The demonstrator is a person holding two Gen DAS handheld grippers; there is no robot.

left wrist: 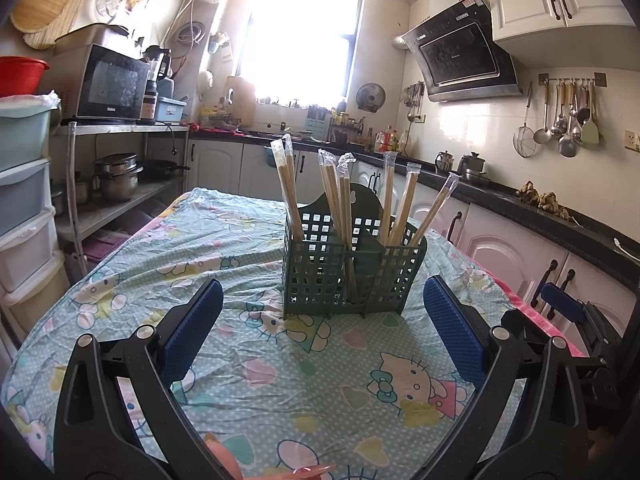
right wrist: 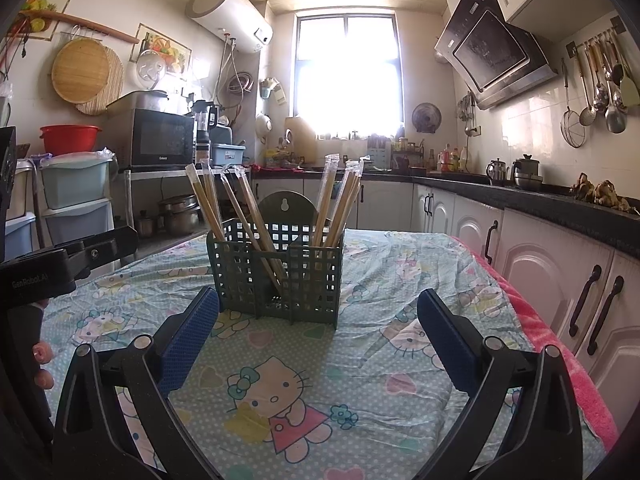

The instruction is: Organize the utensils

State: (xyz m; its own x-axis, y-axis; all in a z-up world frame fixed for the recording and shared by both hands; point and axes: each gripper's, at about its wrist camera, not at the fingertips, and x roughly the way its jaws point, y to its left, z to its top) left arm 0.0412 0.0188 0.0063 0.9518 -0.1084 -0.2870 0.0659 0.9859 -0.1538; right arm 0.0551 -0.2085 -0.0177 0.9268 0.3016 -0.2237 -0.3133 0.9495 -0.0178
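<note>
The left gripper [left wrist: 322,334] hangs above the tablecloth [left wrist: 256,380] with its blue pads [left wrist: 192,332] spread wide and nothing between them. Straight ahead of its fingertips, just beyond them, stands the green utensil basket [left wrist: 352,276], upright, with wrapped chopsticks [left wrist: 340,208] leaning out of its compartments. The right gripper [right wrist: 318,340] is likewise wide apart and empty, the same basket [right wrist: 276,276] directly ahead, slightly toward its left pad, chopsticks [right wrist: 240,216] fanning outward.
</note>
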